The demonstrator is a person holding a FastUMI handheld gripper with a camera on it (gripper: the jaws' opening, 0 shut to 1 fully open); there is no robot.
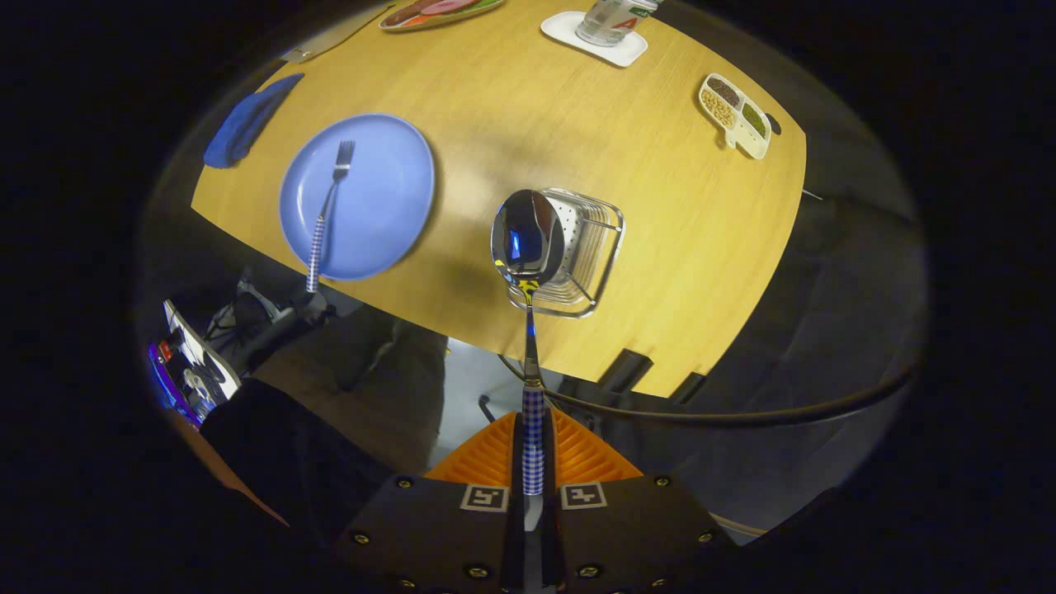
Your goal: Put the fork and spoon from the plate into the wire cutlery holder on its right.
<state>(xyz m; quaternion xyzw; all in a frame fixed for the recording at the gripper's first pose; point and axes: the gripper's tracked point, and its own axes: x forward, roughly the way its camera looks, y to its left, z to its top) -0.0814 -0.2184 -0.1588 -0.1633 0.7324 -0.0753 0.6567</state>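
Spoon held up over the table, fork left on the plate.

The gripper [533, 462] had its fingers pressed together on the checked handle of the spoon [528, 247], which stood straight out ahead of them with its bowl overlapping the wire cutlery holder [587, 252] beyond. The holder sat on the wooden table [528, 107] near its front edge, to the right of the blue plate [357, 196]. The fork [326, 214] lay on the plate, tines toward the far side, its checked handle reaching over the plate's near rim and the table's front edge. A blue cloth [243, 124] lay at the table's left edge, a divided snack dish [736, 114] near the right edge, and a cup on a white coaster [594, 37] at the far edge.
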